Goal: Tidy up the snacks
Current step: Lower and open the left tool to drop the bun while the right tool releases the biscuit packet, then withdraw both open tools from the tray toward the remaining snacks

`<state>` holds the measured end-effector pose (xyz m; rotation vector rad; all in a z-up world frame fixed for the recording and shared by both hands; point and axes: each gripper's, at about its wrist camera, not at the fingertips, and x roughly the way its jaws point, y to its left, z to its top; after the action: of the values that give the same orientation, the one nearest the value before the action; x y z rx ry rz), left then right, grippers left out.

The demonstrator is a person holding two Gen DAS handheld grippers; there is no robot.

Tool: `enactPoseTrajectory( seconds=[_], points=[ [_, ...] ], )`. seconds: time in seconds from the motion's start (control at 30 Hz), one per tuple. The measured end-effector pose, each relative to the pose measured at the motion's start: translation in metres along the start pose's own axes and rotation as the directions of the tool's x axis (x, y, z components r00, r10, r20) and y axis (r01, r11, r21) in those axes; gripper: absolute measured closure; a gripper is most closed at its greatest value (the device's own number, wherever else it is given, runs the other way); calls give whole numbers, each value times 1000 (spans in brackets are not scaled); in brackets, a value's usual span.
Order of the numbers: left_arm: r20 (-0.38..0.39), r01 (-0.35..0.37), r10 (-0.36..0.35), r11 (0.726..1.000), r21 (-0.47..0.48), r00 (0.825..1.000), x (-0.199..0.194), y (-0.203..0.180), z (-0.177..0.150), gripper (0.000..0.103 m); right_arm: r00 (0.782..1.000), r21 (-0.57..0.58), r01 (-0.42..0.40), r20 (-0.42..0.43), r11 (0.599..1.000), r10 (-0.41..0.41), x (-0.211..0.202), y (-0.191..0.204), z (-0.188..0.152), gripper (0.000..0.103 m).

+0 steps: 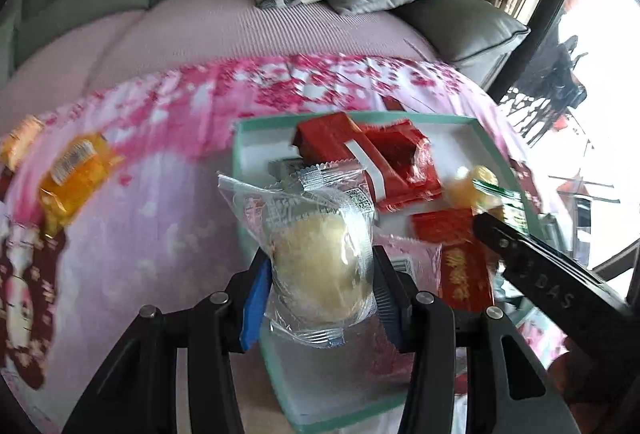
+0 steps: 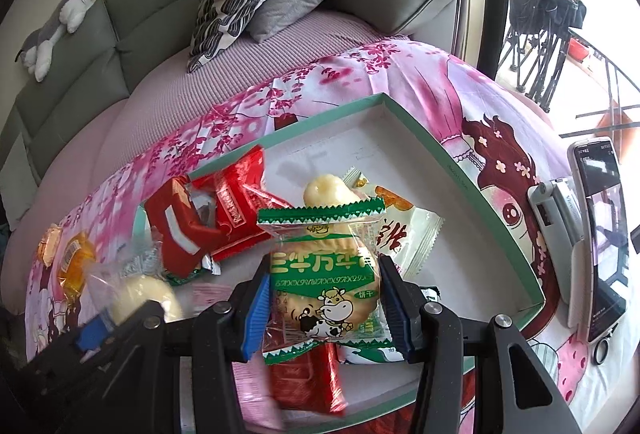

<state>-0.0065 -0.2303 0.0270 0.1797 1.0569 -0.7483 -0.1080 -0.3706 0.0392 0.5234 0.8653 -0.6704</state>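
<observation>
Left wrist view: the left gripper [image 1: 320, 270] clamps a clear-wrapped pale pastry [image 1: 316, 258] above the teal tray [image 1: 486, 138]. Right gripper [image 2: 322, 302] pinches a green biscuit packet [image 2: 324, 274] over that tray's snacks.

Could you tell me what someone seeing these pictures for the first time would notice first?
Probably the two held snacks: the left gripper pinches a clear-wrapped pale cake, and the right gripper grips a green cow-print biscuit pack, both above the teal-rimmed box. Next come the red snack packs heaped in the box's left part.
</observation>
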Motion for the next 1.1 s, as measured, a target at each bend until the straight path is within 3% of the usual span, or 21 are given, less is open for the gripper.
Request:
enactPoseTrajectory(
  seconds=[0.13, 0.4, 0.47, 0.6, 0.77, 0.9, 1.0, 1.1],
  points=[
    [-62, 24, -23, 1000, 12, 998, 15, -9, -4, 54, 1000, 1, 1, -3, 1000, -1, 1, 0, 0, 50],
    [-66, 6, -5, 1000, 18, 998, 19, -12, -7, 54, 1000, -4, 12, -20, 1000, -12, 6, -3, -1, 49],
    [-66, -5, 6, 1000, 18, 998, 17, -12, -7, 53, 1000, 3, 8, -10, 1000, -8, 4, -5, 0, 44],
    [-49, -14, 15, 1000, 13, 999, 7, -8, -3, 36, 999, -14, 14, 34, 1000, -13, -6, -3, 3, 37],
    [-22, -41, 41, 999, -9, 999, -12, 0, 4, 34, 999, -27, 3, 53, 1000, -2, -12, 1, 5, 30],
    [4, -90, 91, 994, -63, 996, -25, 16, 7, 21, 999, -50, 12, 50, 999, -10, -11, 6, 4, 22],
    [34, -128, 132, 986, -105, 991, -37, 30, 11, 21, 999, -65, 5, 49, 998, -1, -10, 10, 2, 18],
    [55, -189, 200, 968, -162, 978, -43, 46, 13, 13, 999, -74, -9, 49, 997, 13, -10, 14, 0, 9]
  ],
)
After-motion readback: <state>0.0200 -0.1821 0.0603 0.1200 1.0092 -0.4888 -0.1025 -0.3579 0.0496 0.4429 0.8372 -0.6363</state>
